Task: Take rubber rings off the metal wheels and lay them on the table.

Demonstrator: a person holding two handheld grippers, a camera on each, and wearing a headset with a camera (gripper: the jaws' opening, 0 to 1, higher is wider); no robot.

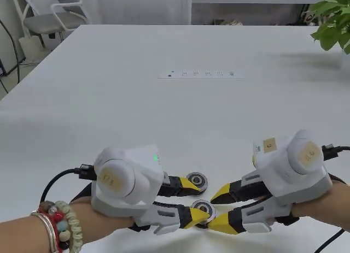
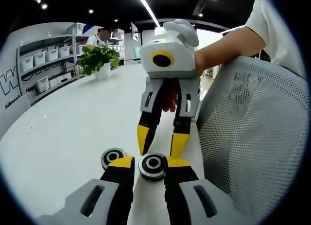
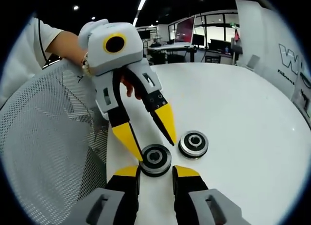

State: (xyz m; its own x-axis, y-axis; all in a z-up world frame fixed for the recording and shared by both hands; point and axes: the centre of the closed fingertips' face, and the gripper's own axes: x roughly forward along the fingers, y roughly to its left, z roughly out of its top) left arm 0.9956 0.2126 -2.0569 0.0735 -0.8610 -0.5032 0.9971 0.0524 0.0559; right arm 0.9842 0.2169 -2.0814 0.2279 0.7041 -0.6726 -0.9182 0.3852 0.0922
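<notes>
Two small metal wheels with black rubber rings lie near the table's front edge. The nearer wheel (image 1: 203, 210) (image 2: 153, 166) (image 3: 155, 159) sits between my left gripper's (image 1: 192, 199) (image 2: 150, 163) yellow tips, which touch it on both sides. The second wheel (image 1: 196, 180) (image 2: 113, 157) (image 3: 193, 144) lies free just beyond, outside the jaws. My right gripper (image 1: 214, 210) (image 3: 156, 171) faces the left one, open, its tips just short of the nearer wheel with nothing held. In the left gripper view the right gripper (image 2: 159, 145) points down at that wheel.
The white table (image 1: 164, 116) stretches far ahead, with a flush socket strip (image 1: 199, 74) at its middle. A green plant (image 1: 333, 18) stands at the far right, and a chair (image 1: 49, 18) at the far left. A grey mesh chair back (image 2: 252, 137) (image 3: 43, 157) is close behind the grippers.
</notes>
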